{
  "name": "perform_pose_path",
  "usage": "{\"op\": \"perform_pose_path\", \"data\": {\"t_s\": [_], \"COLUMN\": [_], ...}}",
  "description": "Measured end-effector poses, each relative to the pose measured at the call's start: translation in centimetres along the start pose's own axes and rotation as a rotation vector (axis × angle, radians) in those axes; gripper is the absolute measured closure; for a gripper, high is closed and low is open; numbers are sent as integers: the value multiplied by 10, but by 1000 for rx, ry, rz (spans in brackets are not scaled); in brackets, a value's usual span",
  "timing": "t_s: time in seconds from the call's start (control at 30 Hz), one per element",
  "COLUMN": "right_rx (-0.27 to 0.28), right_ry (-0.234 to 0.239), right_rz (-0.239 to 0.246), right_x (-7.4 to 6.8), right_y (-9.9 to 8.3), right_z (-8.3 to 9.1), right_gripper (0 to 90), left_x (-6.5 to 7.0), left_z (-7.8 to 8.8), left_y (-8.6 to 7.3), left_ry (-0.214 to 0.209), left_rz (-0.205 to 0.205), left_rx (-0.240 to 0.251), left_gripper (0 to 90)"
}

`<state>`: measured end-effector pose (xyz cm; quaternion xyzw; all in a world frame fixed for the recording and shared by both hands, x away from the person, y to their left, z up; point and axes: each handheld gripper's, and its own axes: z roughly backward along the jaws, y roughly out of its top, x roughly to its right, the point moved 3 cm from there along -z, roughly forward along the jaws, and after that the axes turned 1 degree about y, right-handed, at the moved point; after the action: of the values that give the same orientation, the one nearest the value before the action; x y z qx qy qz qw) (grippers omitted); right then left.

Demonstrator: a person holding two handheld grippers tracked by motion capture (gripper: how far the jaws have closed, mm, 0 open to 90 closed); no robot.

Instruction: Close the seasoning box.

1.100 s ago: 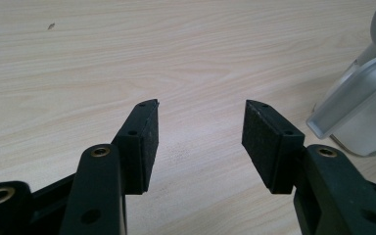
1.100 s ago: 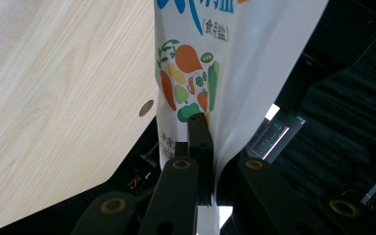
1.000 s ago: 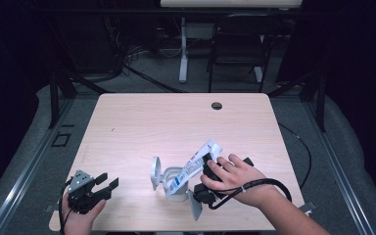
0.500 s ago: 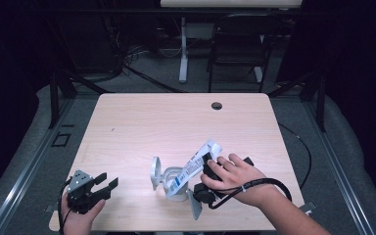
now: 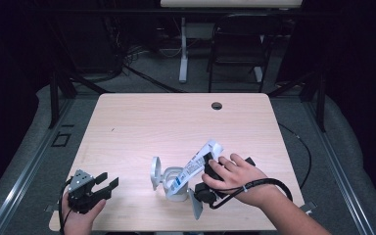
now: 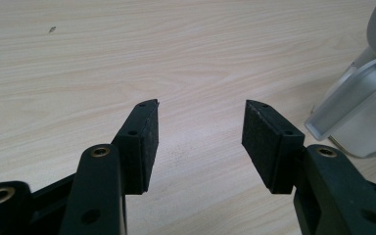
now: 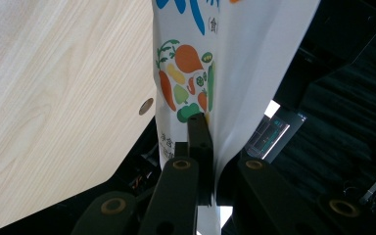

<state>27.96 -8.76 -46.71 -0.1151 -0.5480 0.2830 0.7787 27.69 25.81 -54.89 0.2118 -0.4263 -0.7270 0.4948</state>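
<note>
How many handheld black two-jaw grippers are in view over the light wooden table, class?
2. The left gripper sits open at the table's near left corner; the right gripper is shut on the white printed pouch near the grey stand.

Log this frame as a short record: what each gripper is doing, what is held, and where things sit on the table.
right gripper: shut on the printed pouch
pouch: white, vegetable pictures, tilted, lower end in the white holder
holder: near front edge of the wooden table, upright
left gripper: open, nothing between its pads, at the table's front left corner
table hole: far side, uncovered
</note>
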Motion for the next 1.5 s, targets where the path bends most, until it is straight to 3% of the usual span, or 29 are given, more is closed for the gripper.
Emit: {"op": "perform_pose_path", "data": {"t_s": [0.27, 0.33, 0.4, 0.47, 0.53, 0.73, 0.77, 0.9, 1.0, 1.33, 1.5], "right_rx": [8, 22, 16, 40, 24, 49, 38, 65, 51, 75, 113], "right_ry": [18, 29, 31, 34, 49, 84, 86, 103, 116, 157, 169], "right_rz": [-37, -74, -80, -112, -137, -238, -235, -316, -339, -479, -587], "right_x": [-2, -4, -4, -5, -6, -12, -12, -18, -19, -25, -31], "right_y": [-2, -2, -2, -3, -5, -8, -8, -9, -10, -11, -12], "right_z": [-1, -1, -1, -2, -2, -3, -2, -5, -4, -2, -2], "right_gripper": [895, 895, 894, 894, 895, 894, 894, 894, 894, 894, 895], "left_x": [0, 0, 0, 0, 1, 2, 2, 3, 3, 4, 4], "left_z": [0, 0, 0, 1, 0, 1, 2, 6, 9, 15, 18], "left_y": [0, -1, -1, -1, -1, -2, -2, -3, -4, -3, -3], "left_ry": [2, 2, 2, 2, 2, -2, -3, -2, -3, -2, 2], "left_rz": [0, 0, -1, -2, 0, -2, -3, -3, -2, -5, -9], "left_rx": [-1, -2, -5, -10, -3, -3, -2, 4, 1, 16, 21], "left_gripper": [484, 484, 484, 484, 484, 484, 483, 483, 484, 484, 484]}}
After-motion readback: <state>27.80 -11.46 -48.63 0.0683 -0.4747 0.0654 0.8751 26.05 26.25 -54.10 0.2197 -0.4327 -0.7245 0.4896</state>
